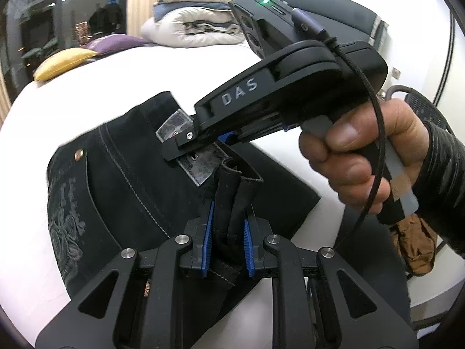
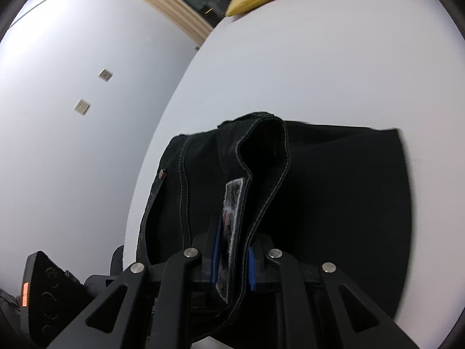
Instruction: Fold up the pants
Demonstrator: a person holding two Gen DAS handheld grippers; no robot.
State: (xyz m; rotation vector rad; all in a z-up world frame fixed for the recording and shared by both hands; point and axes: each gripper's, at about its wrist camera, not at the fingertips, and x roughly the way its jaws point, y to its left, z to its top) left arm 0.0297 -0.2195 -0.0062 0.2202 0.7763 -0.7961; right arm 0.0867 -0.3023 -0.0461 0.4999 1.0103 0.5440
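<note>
Black pants (image 1: pixel 122 174) with grey stitching, a copper rivet and a grey waistband patch lie folded on the white bed (image 1: pixel 87 93). My left gripper (image 1: pixel 226 232) is shut on a bunched edge of the waistband. My right gripper (image 1: pixel 186 145), held in a bare hand, is shut on the waistband at the grey patch (image 1: pixel 174 122), just beyond the left one. In the right wrist view the right gripper (image 2: pixel 232 250) pinches the waistband and patch (image 2: pixel 232 203), and the pants (image 2: pixel 334 203) spread out on the bed (image 2: pixel 290 72) ahead.
A folded duvet (image 1: pixel 191 20), a purple cushion (image 1: pixel 116 42) and a yellow cushion (image 1: pixel 62 62) lie at the bed's far end. A dark headboard (image 1: pixel 334 3) is behind. A brown cloth (image 1: pixel 415 244) and a chair (image 1: pixel 424 110) are off the bed's right side.
</note>
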